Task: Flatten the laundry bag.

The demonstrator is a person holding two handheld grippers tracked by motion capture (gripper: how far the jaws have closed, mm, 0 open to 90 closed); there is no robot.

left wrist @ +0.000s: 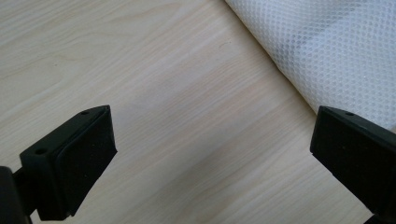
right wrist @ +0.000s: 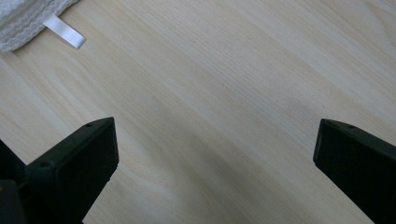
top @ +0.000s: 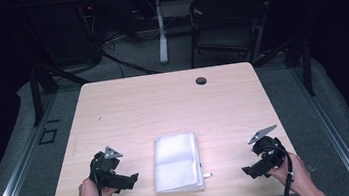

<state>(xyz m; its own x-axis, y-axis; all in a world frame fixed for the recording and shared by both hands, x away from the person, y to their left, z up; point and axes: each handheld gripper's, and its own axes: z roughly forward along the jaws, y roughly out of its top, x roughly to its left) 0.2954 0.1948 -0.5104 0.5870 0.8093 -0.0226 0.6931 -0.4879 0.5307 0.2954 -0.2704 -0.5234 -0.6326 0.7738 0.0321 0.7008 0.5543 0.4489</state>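
The wooden table is bearing a folded white towel at lower centre of the high view. The left gripper and right gripper are flanking the towel, jaws gaping wide, each gripped by a hand entering from the bottom edge. A small white tag is lying at upper left of the right gripper view.

Lighting: desk evenly lit from above, surroundings falling to near black at both side edges; white towel slightly overexposed, weave lost in the high view. Both gripper views bright, wood grain sharp, soft diffuse shadows; near black jaws slightly soft.
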